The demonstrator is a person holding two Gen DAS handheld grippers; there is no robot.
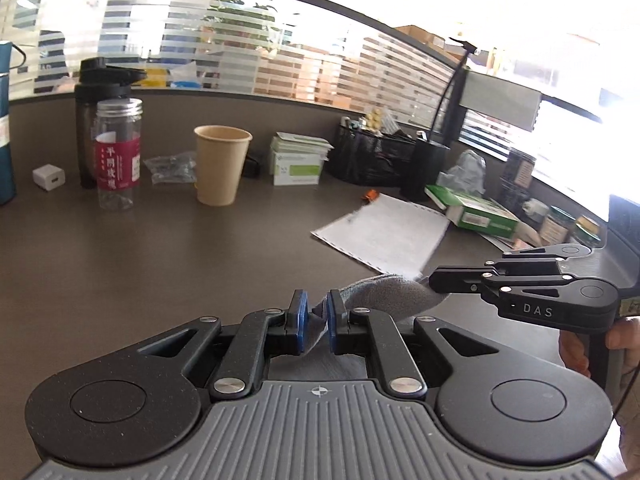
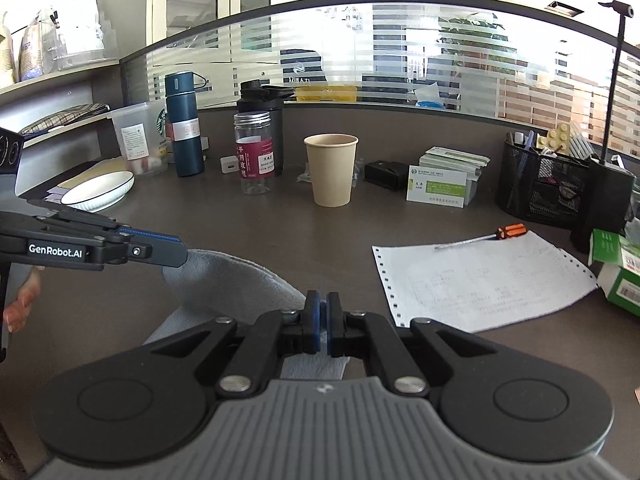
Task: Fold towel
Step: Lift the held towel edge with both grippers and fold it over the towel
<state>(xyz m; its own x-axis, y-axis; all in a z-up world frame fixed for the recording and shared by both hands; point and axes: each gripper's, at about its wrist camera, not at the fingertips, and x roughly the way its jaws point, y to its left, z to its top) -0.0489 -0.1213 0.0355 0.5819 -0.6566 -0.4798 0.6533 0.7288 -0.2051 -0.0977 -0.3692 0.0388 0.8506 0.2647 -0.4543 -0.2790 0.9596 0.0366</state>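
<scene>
While both grippers hold a stretch of the grey towel (image 2: pixel 224 280) up off the dark desk (image 1: pixel 160 248), the step in hand looks like carrying one edge over to meet the other, and it would go best if the two hands travel together at one height, keeping the held edge taut enough not to sag, so that the fold lands square. The desk ahead is crowded: a printed sheet of paper (image 2: pixel 480 280) lies just to the right of the towel with an orange-handled screwdriver (image 2: pixel 508 232) on its far edge, and a paper cup (image 2: pixel 331 170) and a clear bottle with a red label (image 2: pixel 254 156) stand further back, so I would lay the fold down near the person, not push it forward. The towel itself hangs in a soft arc between the two tools, its lower part draping below the right gripper toward the near edge of the desk. The left gripper (image 1: pixel 316 320) has its blue pads (image 1: pixel 299 320) only a little apart, with a twisted corner of cloth pinched between them. The right gripper (image 2: pixel 323 326) is all but closed, its pads nearly touching, and the towel's edge runs right up into them; it seems to grip the cloth, though the pinch is thin.
</scene>
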